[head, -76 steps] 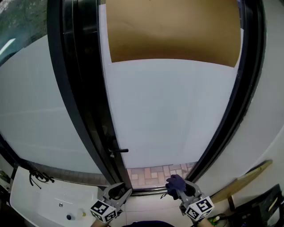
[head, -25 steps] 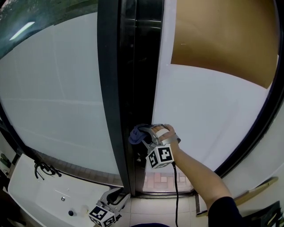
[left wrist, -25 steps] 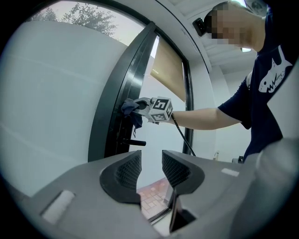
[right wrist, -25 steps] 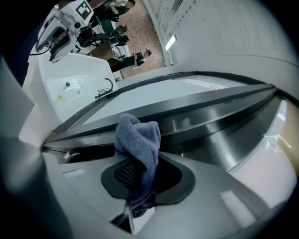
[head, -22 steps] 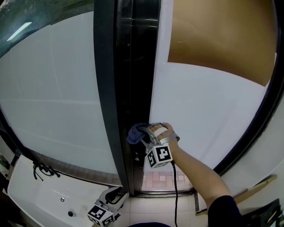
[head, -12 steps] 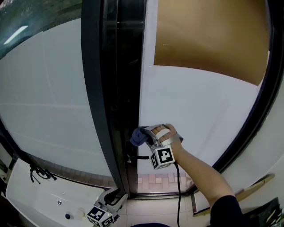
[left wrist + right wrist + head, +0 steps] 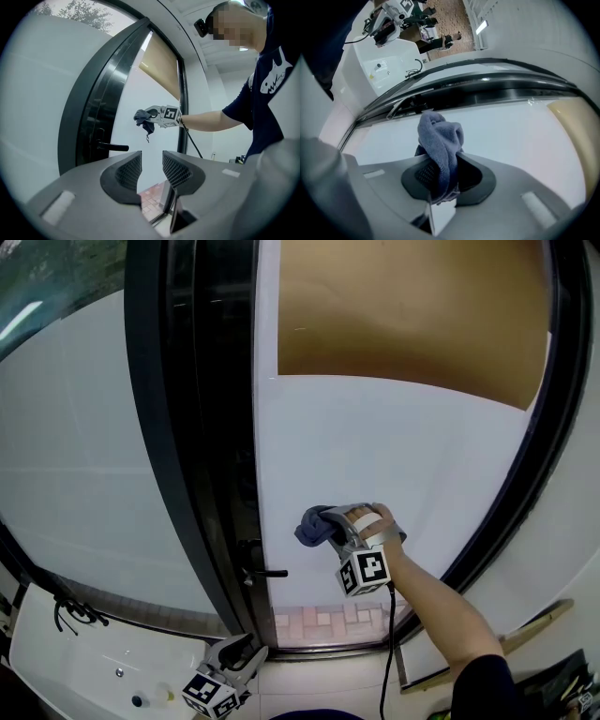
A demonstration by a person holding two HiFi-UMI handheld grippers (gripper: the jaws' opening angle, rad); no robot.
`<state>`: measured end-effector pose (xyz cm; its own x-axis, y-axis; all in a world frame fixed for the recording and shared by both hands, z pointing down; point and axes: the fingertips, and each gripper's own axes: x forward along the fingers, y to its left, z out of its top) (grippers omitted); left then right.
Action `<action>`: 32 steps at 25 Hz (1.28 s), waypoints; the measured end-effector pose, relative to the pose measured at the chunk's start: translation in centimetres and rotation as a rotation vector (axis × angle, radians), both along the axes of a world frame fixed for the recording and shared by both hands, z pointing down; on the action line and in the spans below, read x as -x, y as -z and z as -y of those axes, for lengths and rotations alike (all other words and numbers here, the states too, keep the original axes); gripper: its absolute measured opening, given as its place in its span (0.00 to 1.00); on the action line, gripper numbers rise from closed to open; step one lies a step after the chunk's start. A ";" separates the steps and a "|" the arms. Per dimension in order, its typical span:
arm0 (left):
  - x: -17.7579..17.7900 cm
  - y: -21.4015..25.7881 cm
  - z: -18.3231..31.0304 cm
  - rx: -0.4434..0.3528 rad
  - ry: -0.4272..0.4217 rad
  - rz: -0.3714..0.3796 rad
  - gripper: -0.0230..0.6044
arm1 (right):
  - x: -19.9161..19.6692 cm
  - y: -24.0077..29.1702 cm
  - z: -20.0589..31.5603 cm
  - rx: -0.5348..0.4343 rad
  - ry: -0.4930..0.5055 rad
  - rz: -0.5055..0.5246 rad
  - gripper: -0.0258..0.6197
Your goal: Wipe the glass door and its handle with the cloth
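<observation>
The frosted glass door fills the middle of the head view, inside a black frame. Its black lever handle juts out low on the left edge, also seen as handle. My right gripper is shut on a bunched blue cloth, which it presses against the pane to the right of and above the handle. In the right gripper view the cloth stands up between the jaws of the right gripper, against the glass. My left gripper hangs low near the floor. The left gripper is open and holds nothing.
A brown panel covers the upper part of the glass. A white basin sits at the lower left. Brick paving shows below the door, and a wooden stick leans at the lower right.
My right gripper rose from floor level with the cloth, reached the door's edge by the black frame, then slid right onto the pane. The left gripper stayed low.
</observation>
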<state>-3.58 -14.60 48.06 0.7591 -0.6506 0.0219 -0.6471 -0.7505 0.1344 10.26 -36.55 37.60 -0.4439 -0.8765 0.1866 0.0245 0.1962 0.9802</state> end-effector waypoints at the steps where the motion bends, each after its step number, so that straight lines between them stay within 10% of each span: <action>1: -0.4 -0.2 0.0 0.000 -0.009 -0.001 0.25 | -1.0 0.0 -0.1 0.001 -0.010 0.003 0.14; 21: -2.5 0.4 0.6 0.002 -0.039 0.009 0.25 | -18.0 0.1 -1.2 0.011 -0.287 0.131 0.14; 32: 0.7 0.0 0.0 0.006 -0.014 0.007 0.25 | -6.5 1.0 -3.1 0.046 -0.098 0.276 0.14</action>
